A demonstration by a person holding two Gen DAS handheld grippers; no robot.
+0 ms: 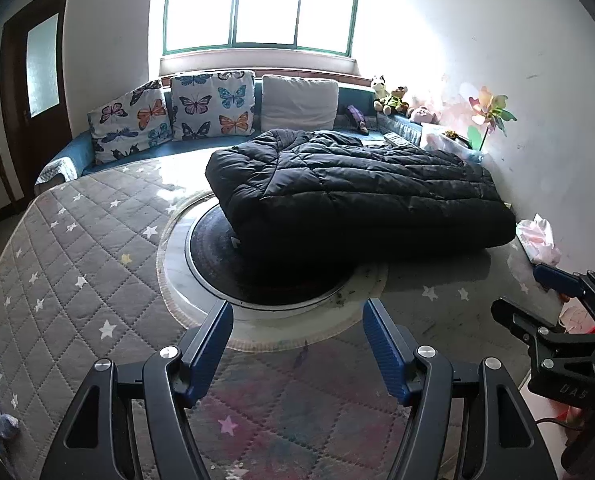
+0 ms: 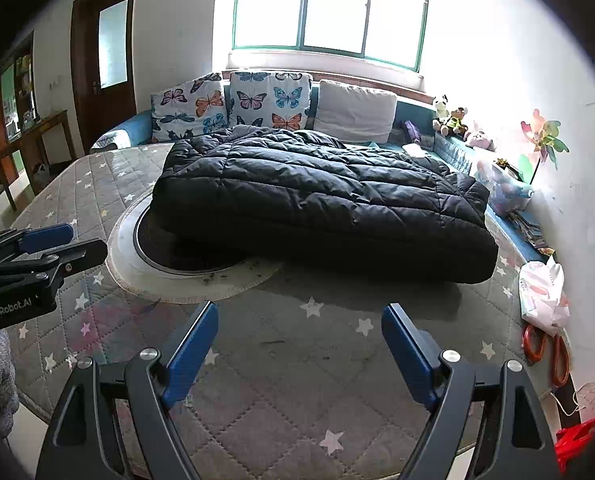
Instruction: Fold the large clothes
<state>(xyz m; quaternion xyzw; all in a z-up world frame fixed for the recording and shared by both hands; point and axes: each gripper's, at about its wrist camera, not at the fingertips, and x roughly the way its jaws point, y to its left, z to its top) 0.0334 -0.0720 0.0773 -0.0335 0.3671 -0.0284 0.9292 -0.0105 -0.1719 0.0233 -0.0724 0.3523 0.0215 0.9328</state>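
A black quilted down jacket (image 1: 349, 188) lies folded into a thick rectangular bundle on the grey star-patterned quilt (image 1: 77, 248); it also shows in the right wrist view (image 2: 321, 204). My left gripper (image 1: 297, 312) is open and empty, held back from the jacket's near edge. My right gripper (image 2: 299, 316) is open and empty, also short of the jacket. The right gripper shows at the right edge of the left wrist view (image 1: 537, 292). The left gripper shows at the left edge of the right wrist view (image 2: 77, 240).
A round white and black disc (image 1: 265, 284) lies partly under the jacket. Butterfly cushions (image 1: 213, 104) and a white cushion (image 1: 299, 102) line the blue sofa behind. Plush toys (image 1: 393, 98), a pinwheel (image 1: 491, 114), a plastic bag (image 2: 543, 292) and orange scissors (image 2: 553, 354) sit along the right wall.
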